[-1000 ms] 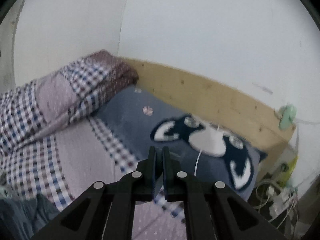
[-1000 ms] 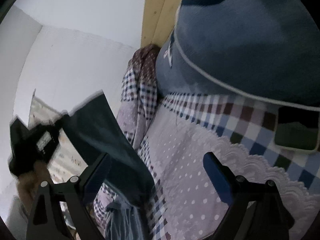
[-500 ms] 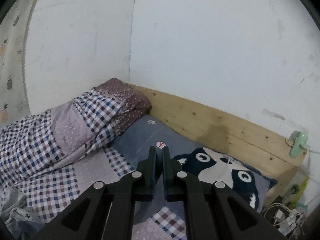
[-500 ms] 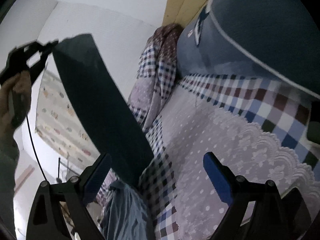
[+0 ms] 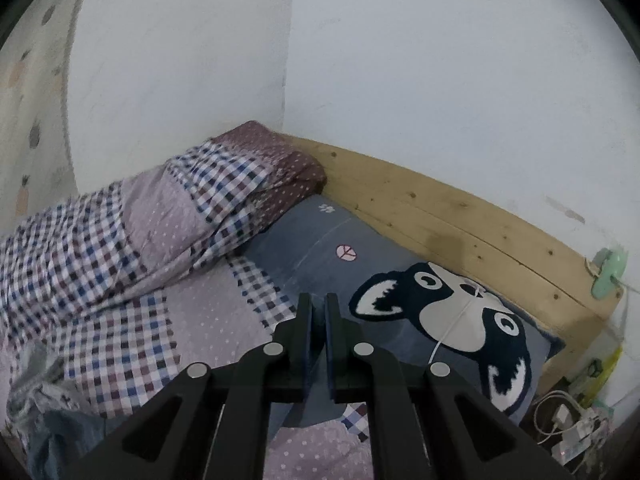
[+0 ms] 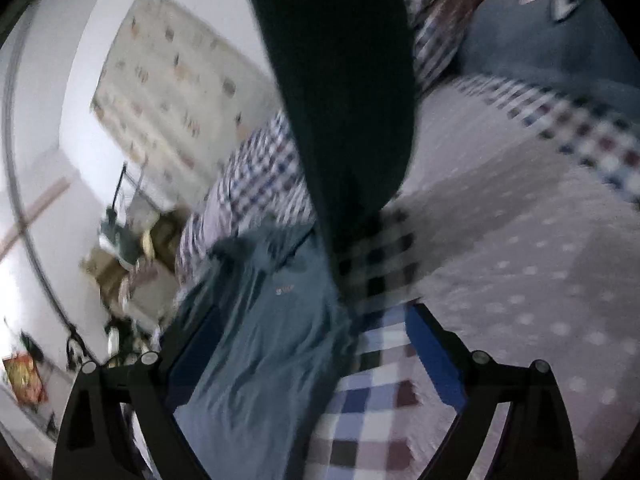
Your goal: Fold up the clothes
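Folding has barely begun: the dark teal cloth garment (image 6: 344,92) hangs unfolded above the checked, dotted bed (image 6: 520,248), one edge clenched in the left gripper (image 5: 316,344). The right gripper (image 6: 316,356), jaws just narrowing slightly with nothing pinched, nears its lower end beside a crumpled grey-blue garment (image 6: 264,320).

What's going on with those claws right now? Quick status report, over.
Left gripper shut on dark garment, hanging high. Right gripper open over blue-grey clothes on bed. Nothing in the way.
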A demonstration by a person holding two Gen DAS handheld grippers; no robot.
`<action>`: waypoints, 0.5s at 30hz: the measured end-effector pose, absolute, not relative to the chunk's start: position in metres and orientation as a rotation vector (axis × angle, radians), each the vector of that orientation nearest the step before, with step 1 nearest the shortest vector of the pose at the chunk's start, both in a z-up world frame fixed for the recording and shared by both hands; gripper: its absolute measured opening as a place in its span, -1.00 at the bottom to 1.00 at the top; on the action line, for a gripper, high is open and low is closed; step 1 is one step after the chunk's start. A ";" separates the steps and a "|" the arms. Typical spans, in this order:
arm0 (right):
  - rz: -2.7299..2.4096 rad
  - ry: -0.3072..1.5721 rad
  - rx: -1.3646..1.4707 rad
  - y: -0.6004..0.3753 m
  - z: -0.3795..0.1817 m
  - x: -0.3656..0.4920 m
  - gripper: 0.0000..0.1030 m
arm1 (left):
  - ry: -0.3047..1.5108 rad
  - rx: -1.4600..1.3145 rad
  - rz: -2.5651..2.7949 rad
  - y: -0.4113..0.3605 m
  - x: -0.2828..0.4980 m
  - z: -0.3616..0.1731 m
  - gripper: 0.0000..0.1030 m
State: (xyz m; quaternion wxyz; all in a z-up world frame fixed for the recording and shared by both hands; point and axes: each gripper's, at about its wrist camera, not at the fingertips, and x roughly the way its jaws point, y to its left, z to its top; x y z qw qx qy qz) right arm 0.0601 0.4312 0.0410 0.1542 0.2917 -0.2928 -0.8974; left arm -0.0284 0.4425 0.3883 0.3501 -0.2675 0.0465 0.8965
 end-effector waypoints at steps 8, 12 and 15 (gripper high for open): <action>-2.549 -0.700 1.016 0.399 0.005 -0.008 0.23 | 0.000 -0.711 2.352 0.384 -0.052 0.389 -0.92; -2.541 -0.688 1.081 0.388 -0.008 -0.030 0.03 | -0.068 -0.696 2.384 0.356 -0.066 0.395 -0.92; -2.531 -0.664 1.110 0.377 -0.014 -0.042 -0.01 | -0.119 -0.680 2.414 0.335 -0.075 0.400 -0.92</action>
